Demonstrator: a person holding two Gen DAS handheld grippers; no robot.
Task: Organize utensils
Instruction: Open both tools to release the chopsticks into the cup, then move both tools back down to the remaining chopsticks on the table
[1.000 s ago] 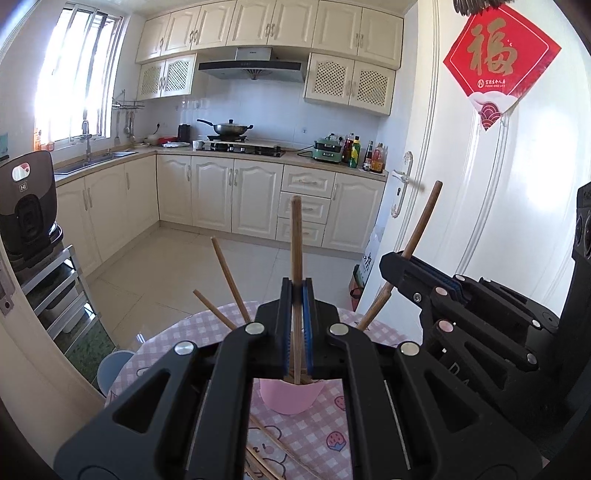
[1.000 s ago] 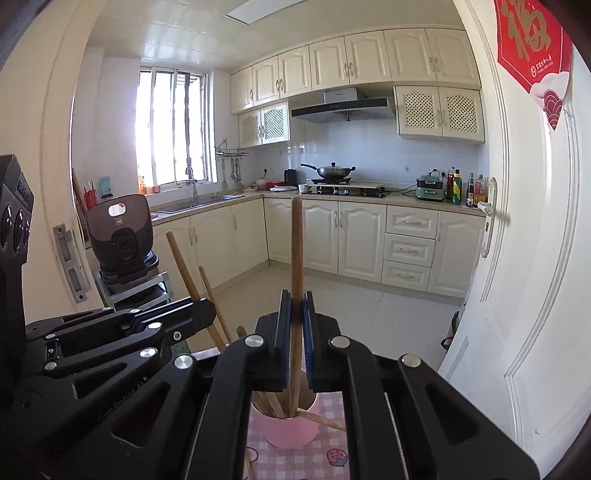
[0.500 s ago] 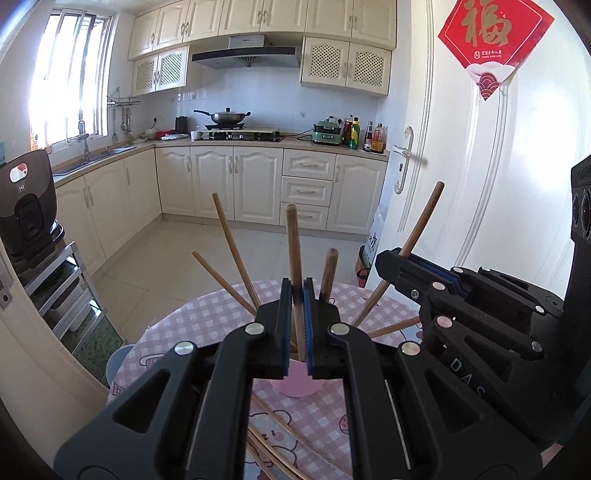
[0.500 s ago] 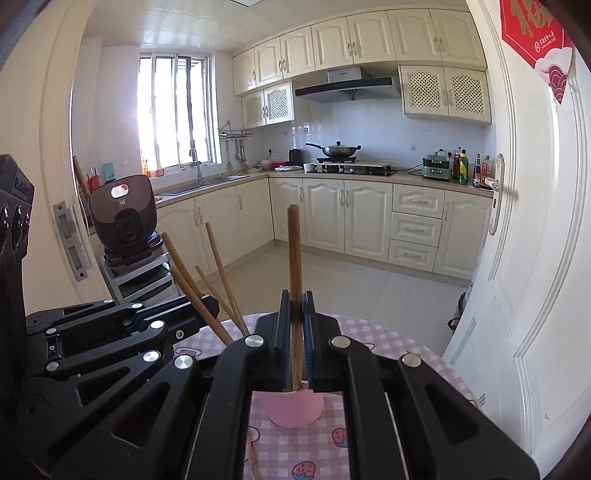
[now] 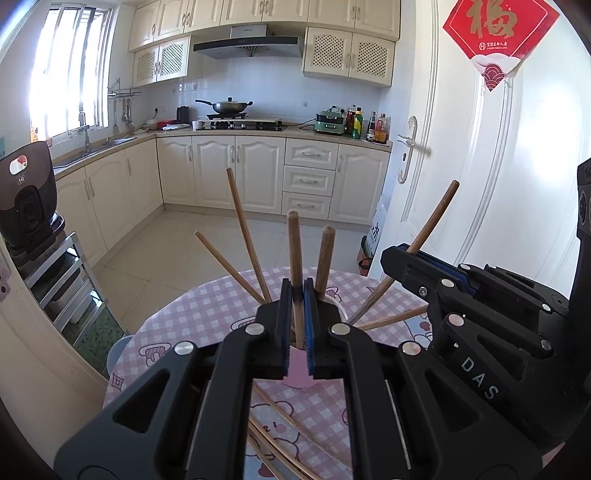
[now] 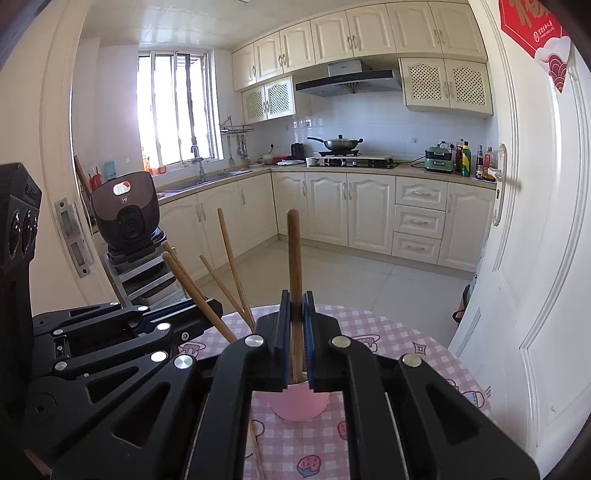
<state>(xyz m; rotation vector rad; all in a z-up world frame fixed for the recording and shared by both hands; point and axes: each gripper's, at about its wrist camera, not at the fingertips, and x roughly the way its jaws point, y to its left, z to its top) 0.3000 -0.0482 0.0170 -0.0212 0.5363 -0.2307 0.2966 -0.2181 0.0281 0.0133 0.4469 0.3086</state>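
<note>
Left tongs [image 5: 295, 295] clamped on one wooden chopstick [image 5: 294, 251], held near upright directly above the pink cup [image 5: 297, 373]. Right tongs [image 6: 295, 299] clamped likewise on a second chopstick [image 6: 294, 254], its lower end at the cup's rim. Further chopsticks [image 5: 243, 229] stand fanned in the cup. Loose chopsticks [image 5: 291, 424] lie on the checked bench [image 5: 192, 317] just before the cup.

Kitchen w/ cream cabinets [image 5: 258, 162] top & bottom, L-shaped counter, range hood [image 5: 246, 42] over stove w/ wok [image 5: 227, 106]. Bright window [image 5: 66, 74] on left above sink. Pale tile floor [image 5: 177, 251]. White door [image 5: 480, 166] on right w/ red paper decoration [image 5: 498, 33]. Metal rack [image 5: 62, 280] near left.
</note>
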